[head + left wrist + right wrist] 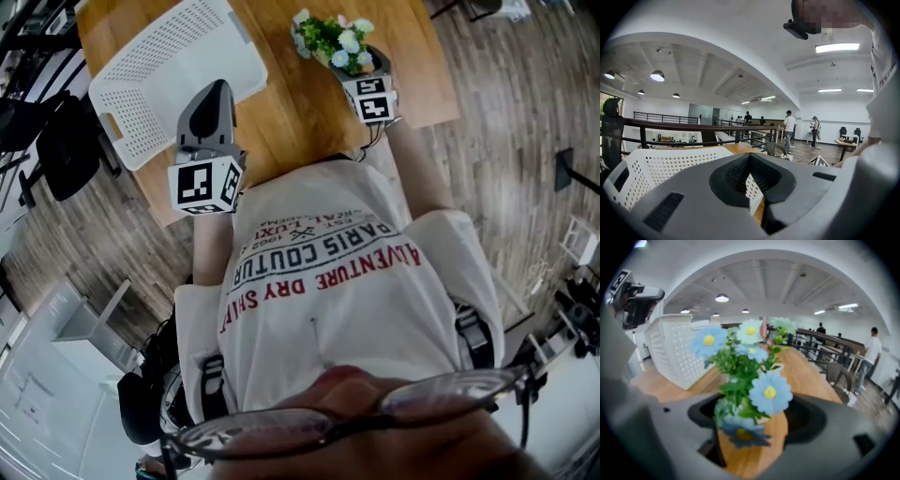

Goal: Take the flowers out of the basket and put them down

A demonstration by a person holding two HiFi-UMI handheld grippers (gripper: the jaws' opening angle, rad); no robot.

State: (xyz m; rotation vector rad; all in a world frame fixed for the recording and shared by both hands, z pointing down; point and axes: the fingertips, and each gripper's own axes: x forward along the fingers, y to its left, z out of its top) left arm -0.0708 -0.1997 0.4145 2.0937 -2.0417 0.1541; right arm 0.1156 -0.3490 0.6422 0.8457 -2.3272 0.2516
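Flowers [330, 37] are out of the basket [169, 66] and in the grip of the right gripper [361, 67]. The right gripper view shows its jaws closed on the lower stems, with blue and white blooms standing up in front of the lens. The bunch sits over the far right part of the wooden table [300, 112], beside the basket but clear of it. Cannot tell whether the stems touch the wood.

The basket is white and perforated, on the table's left side. No flowers can be seen left in it from here, though the inside is only partly in view.

Left gripper [218, 92] hangs at the basket's near right edge. Its jaws are drawn together with nothing between them; its own view shows only basket wall and a sliver of table through the slit below the pads.

Judgement: the lift-out is done and the put-down is in hand. The next move calls for lowering the bunch onto bare wood to the right of the basket. The bunch should be tilted so it lies flat and does not tip. Then the jaws part and the gripper backs off along the stems without snagging the leaves. The left gripper has no job beyond staying clear.
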